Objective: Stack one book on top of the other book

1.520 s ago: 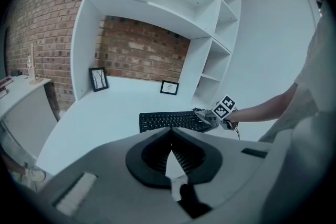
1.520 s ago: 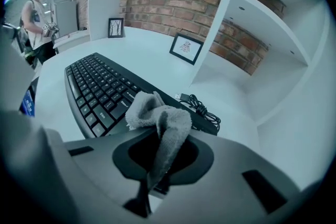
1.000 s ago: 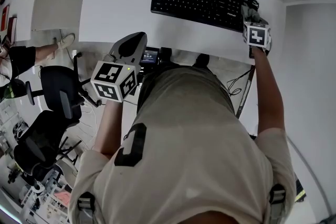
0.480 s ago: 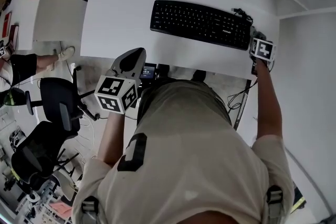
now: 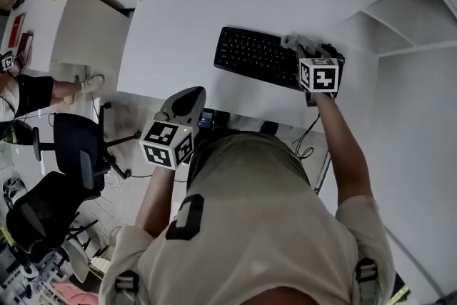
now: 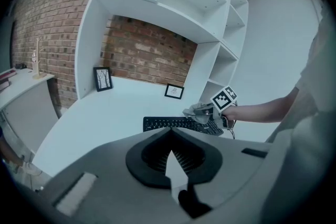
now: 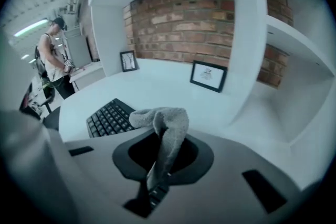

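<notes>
The right gripper point(image 7: 157, 165), clamped on a grey cloth point(image 7: 164, 122), has swung over the keyboard point(image 5: 250, 53), which now lies just below its fingertips. The left gripper point(image 6: 171, 168) stays closed on nothing. No book shows near either, so stacking seems unstarted.

The head view looked steeply down onto the keyboard point(image 5: 253, 56); the left gripper point(image 5: 187, 95) camera faced it from well back; the right gripper point(image 5: 294, 45) camera rode close over its right end; all three shared it.
</notes>
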Tool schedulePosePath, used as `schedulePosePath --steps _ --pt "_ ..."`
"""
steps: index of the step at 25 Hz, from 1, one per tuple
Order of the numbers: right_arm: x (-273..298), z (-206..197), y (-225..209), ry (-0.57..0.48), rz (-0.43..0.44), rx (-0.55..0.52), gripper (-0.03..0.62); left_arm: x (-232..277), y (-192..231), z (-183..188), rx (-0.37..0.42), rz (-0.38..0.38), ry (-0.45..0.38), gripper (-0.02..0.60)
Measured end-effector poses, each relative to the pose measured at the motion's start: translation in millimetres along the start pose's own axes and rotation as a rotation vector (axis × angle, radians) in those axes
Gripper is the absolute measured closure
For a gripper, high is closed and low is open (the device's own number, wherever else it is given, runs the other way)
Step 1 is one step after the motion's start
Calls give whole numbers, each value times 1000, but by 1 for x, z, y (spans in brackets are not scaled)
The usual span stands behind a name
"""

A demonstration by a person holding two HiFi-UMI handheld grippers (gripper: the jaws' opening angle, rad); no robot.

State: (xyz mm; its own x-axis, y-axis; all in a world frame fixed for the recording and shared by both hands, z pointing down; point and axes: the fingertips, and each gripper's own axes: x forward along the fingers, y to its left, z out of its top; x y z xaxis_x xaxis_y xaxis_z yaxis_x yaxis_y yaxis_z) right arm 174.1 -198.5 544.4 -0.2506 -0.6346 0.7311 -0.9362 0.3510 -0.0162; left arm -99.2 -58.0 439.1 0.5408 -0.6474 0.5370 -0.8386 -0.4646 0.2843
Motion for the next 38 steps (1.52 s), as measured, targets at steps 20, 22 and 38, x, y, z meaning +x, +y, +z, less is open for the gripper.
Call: schedulePosePath --steps 20,22,38 --pt "121 64 209 106 246 -391 569 -40 74 -14 -126 111 -8 578" --pt "129 63 210 121 225 -424 569 -43 81 -15 -132 116 -7 578" --pt "122 51 188 167 179 -520 570 -28 77 -5 -106 68 -4 578"
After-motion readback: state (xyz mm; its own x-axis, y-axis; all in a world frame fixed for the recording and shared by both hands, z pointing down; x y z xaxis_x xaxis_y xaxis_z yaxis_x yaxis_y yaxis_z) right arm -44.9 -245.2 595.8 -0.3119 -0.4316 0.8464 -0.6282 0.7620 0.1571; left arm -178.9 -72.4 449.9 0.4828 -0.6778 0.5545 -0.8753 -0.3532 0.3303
